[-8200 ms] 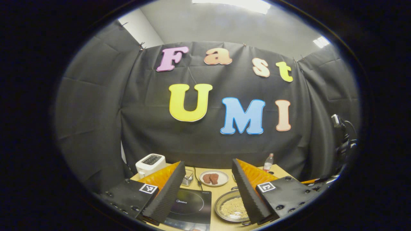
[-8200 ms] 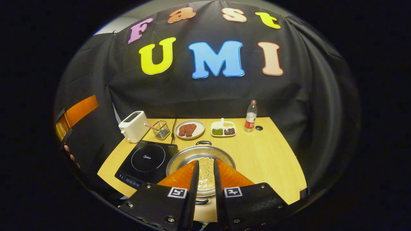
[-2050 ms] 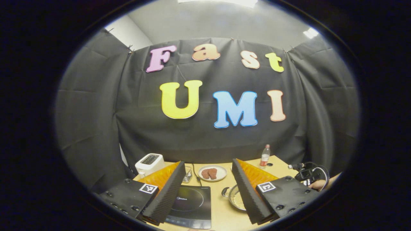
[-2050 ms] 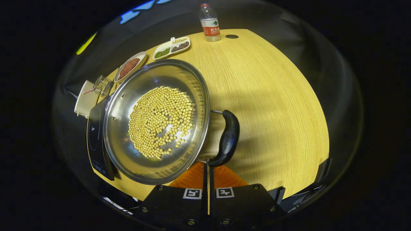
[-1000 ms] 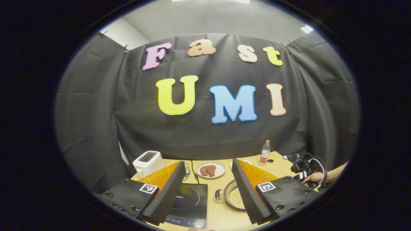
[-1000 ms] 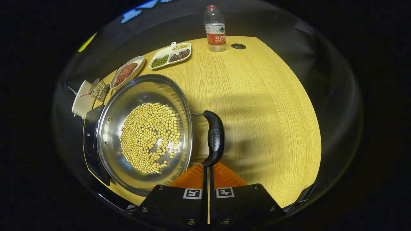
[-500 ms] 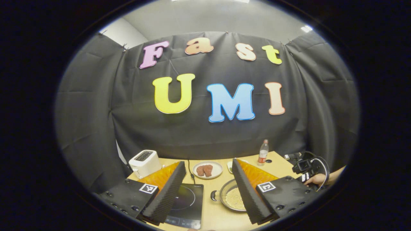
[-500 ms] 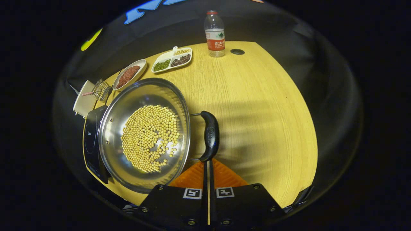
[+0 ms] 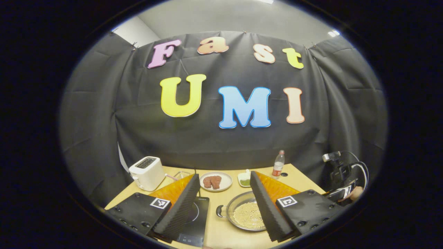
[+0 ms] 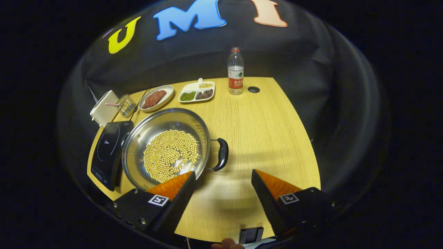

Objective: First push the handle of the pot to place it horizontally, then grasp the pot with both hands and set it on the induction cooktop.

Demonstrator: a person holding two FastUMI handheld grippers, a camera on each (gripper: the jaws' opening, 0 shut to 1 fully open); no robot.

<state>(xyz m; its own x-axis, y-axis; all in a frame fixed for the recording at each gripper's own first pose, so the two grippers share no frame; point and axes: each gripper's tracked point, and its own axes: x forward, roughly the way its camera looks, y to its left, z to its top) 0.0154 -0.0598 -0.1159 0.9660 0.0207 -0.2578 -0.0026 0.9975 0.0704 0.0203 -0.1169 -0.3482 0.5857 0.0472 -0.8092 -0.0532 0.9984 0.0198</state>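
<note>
Two pairs of fingers, both spread wide and holding nothing: my right gripper [image 10: 223, 181] hangs over bare desk [image 10: 273, 131] just short of the pot's near handle [image 10: 221, 154], and my left gripper [image 9: 225, 193] sits higher, looking across to the far handle [image 9: 220, 211]. The pot [image 10: 166, 147] rests on the desk just beside the induction cooktop [image 10: 107, 152], not yet on it, its handles lying left and right, so I judge the pushing step done and the two-handed grasp next: each pair must close on its own handle, then lift level. It is a wide, shallow, polished steel pot with a loose layer of round yellow soybeans [image 10: 171, 154] that would roll if tilted; the handles are dark curved loops on wire brackets, the cooktop smooth black glass.
</note>
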